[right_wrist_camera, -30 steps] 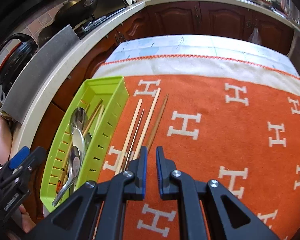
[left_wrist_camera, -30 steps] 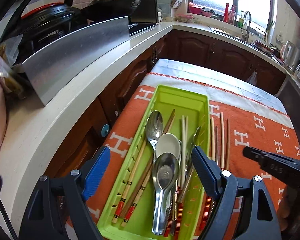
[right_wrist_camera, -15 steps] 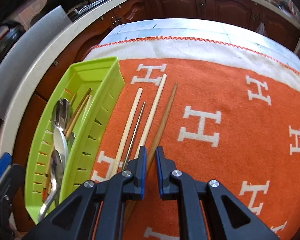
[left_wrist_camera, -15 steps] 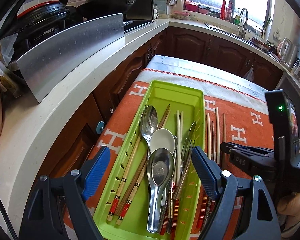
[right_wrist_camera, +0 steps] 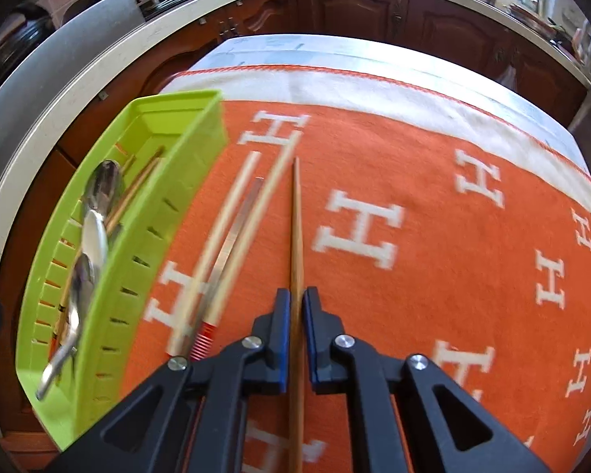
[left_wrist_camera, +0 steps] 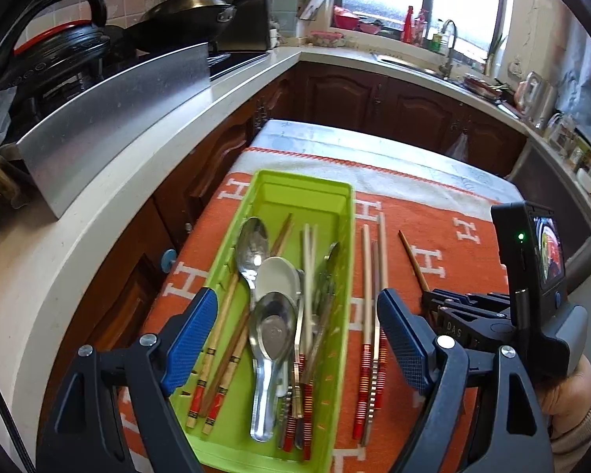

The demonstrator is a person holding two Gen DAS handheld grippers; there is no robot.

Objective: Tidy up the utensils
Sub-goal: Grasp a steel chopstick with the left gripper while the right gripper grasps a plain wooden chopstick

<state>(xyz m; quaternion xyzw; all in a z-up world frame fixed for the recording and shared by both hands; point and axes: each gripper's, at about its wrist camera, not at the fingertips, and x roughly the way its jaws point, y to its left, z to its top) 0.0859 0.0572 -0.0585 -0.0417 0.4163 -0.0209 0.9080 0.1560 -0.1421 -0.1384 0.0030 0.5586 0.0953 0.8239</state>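
Pinching a brown chopstick (right_wrist_camera: pixel 296 236) right of the green tray (right_wrist_camera: pixel 145 244), right hand-held gripper (right_wrist_camera: pixel 294 307) closing; left hand-held gripper (left_wrist_camera: pixel 295 339) gaping empty above that tray.

We are wearing a beige sleeve (left_wrist_camera: pixel 587 429) and gripping 2 black tongs: left tongs (left_wrist_camera: pixel 295 339) and right tongs (right_wrist_camera: pixel 294 335), both showing blue pads (left_wrist_camera: pixel 189 335) and silver screws (right_wrist_camera: pixel 344 341).
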